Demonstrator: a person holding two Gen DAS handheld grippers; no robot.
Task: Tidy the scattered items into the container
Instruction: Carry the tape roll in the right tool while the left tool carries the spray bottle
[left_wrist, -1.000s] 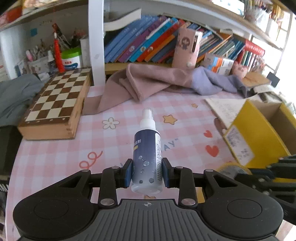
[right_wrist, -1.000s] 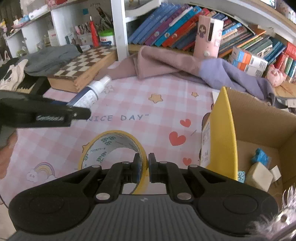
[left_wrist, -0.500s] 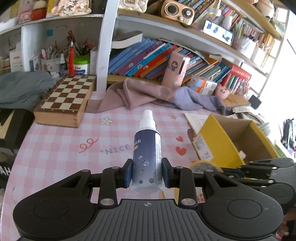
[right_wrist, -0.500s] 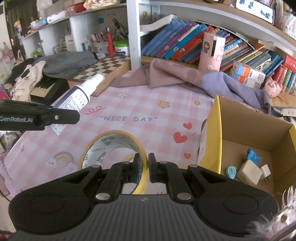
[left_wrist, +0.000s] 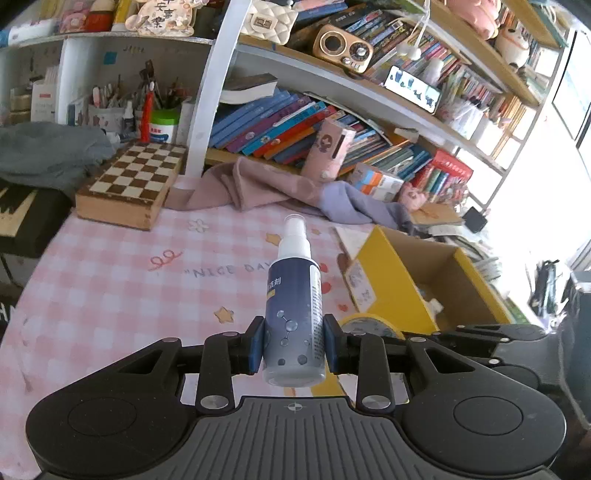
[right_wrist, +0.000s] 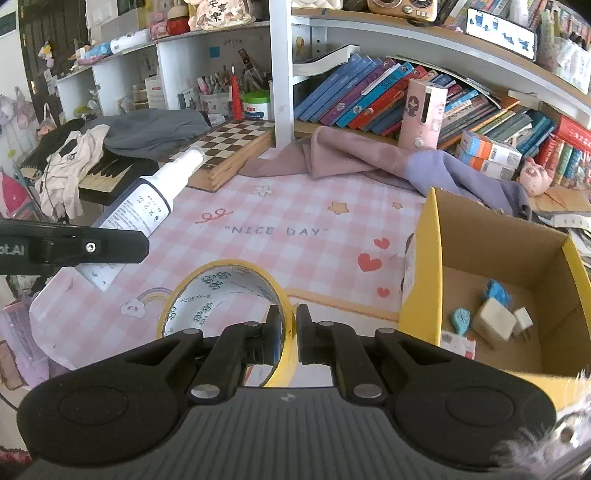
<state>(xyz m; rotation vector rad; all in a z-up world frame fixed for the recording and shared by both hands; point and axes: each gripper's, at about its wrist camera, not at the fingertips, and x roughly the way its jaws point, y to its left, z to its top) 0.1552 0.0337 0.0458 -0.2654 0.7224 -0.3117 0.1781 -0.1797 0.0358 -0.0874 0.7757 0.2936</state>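
Observation:
My left gripper (left_wrist: 294, 345) is shut on a dark blue spray bottle (left_wrist: 293, 314) with a white nozzle, held in the air above the pink checked tablecloth (left_wrist: 110, 291). The same spray bottle (right_wrist: 147, 203) shows at the left of the right wrist view, above the left gripper's finger (right_wrist: 74, 249). My right gripper (right_wrist: 290, 332) is shut on the rim of a yellow tape roll (right_wrist: 221, 295), lifted off the cloth. The yellow cardboard box (right_wrist: 430, 273) stands to the right, open at the top, with several small items (right_wrist: 493, 319) inside. In the left wrist view, the box (left_wrist: 388, 284) lies ahead to the right.
A chessboard case (left_wrist: 133, 184) sits at the table's back left, and a pink and purple cloth (left_wrist: 280, 188) lies along the back. Shelves of books (left_wrist: 295, 125) rise behind. Grey clothes (right_wrist: 147, 129) and a piano keyboard (right_wrist: 103, 173) are off the left edge.
Both grippers have risen and drawn back with their loads, so more of the shelves and the table shows. The box has come further into the left wrist view.

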